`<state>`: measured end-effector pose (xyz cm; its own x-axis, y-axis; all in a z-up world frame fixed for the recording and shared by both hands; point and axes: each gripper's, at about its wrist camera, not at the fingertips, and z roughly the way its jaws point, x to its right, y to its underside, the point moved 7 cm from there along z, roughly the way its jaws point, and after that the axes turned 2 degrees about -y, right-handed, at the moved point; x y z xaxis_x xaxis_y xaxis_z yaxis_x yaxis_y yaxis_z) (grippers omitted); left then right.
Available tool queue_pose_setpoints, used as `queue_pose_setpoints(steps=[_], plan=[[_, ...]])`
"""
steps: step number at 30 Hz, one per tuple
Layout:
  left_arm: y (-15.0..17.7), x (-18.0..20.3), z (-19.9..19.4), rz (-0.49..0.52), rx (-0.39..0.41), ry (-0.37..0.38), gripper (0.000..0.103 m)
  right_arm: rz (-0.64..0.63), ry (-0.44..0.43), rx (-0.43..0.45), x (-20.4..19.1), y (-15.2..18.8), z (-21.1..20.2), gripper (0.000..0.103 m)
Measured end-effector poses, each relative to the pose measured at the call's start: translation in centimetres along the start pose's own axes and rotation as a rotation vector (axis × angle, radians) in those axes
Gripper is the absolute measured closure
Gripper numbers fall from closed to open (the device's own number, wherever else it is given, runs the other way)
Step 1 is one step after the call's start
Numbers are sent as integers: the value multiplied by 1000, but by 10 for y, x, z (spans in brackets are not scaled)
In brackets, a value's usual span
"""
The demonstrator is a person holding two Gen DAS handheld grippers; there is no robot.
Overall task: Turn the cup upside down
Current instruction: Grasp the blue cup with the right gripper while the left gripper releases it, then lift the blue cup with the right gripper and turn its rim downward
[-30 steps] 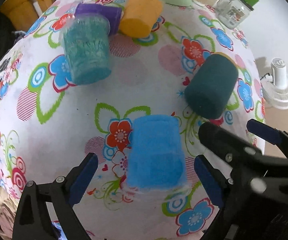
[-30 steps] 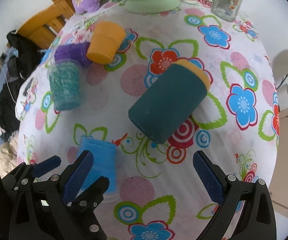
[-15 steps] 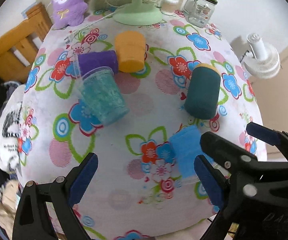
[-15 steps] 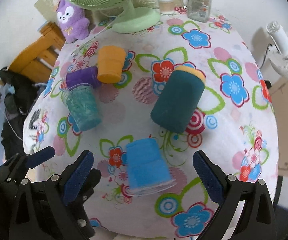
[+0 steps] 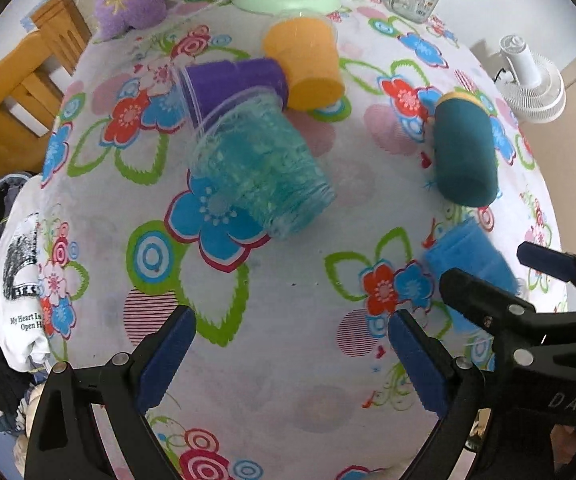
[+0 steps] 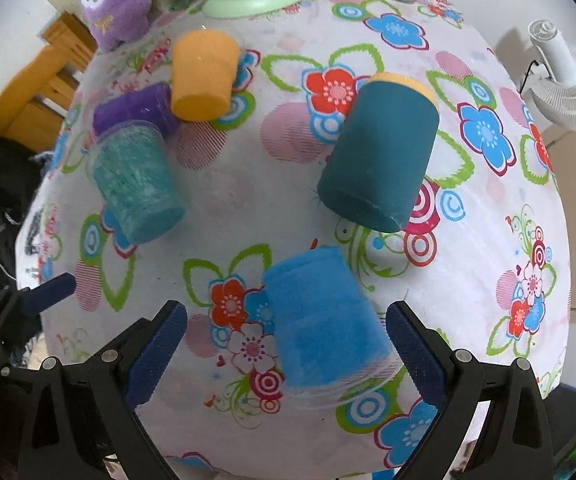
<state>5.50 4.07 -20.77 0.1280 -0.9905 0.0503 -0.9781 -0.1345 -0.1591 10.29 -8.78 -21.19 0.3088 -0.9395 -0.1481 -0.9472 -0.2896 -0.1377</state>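
Left wrist view: left gripper (image 5: 290,354) spread wide, nothing between its fingers, only floral cloth (image 5: 288,320). Blue cup (image 5: 470,262) sits upside down on the cloth, beyond the right finger, partly hidden by the right gripper's black finger. Teal cup (image 5: 257,166) lies ahead of the left finger, purple cup (image 5: 235,84) and orange cup (image 5: 308,62) behind it. Dark cup (image 5: 464,150) lies far ahead on the right. Right wrist view: right gripper (image 6: 285,354) spread wide, fingers apart from the blue cup (image 6: 326,322), which stands rim-down between them, nearer the right finger. Dark cup (image 6: 380,156) ahead, teal cup (image 6: 137,182) ahead-left, left gripper's finger (image 6: 49,292) at the left edge.
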Motion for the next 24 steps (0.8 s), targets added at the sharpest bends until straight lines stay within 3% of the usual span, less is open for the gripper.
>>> queue_pose_setpoints(steps=[4, 13, 17, 22, 24], plan=[[1, 0, 12, 28, -19, 6, 5, -31, 64, -35, 8, -2, 14, 3], [0, 8, 35, 39, -74, 38, 5, -123, 116, -145, 15, -6, 51, 18], [1, 8, 44, 43, -93, 23, 5, -145, 95, -180, 14, -6, 62, 31], [0, 13, 50, 37, -110, 27, 5, -163, 86, -182, 14, -8, 66, 33], [-1, 14, 51, 37, -109, 24, 5, -174, 85, -175, 12, -8, 65, 40]])
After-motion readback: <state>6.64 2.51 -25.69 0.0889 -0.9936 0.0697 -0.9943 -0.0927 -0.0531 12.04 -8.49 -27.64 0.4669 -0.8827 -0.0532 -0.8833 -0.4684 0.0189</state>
